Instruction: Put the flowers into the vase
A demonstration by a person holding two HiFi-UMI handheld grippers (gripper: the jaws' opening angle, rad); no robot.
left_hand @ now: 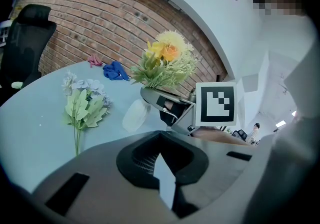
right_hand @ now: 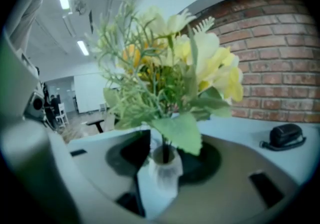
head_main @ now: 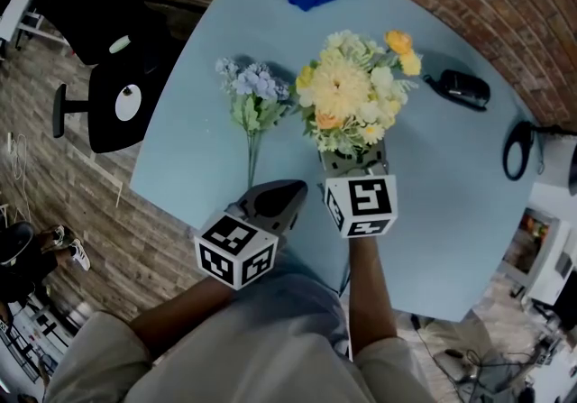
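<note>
the lilac bunch (head_main: 252, 90) lies flat just left of the vase (right_hand: 164, 175), its stem running back toward the left gripper (head_main: 287, 192) — pinched shut, empty, the nearer one. the right gripper (head_main: 361, 167) stands wide about the vase — yellow bouquet (head_main: 352, 90) in it.

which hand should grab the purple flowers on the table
Left, probably: the left hand-held gripper, shut and empty, sits near the stem of the purple flowers, while the right hand-held gripper stands around the vase.
</note>
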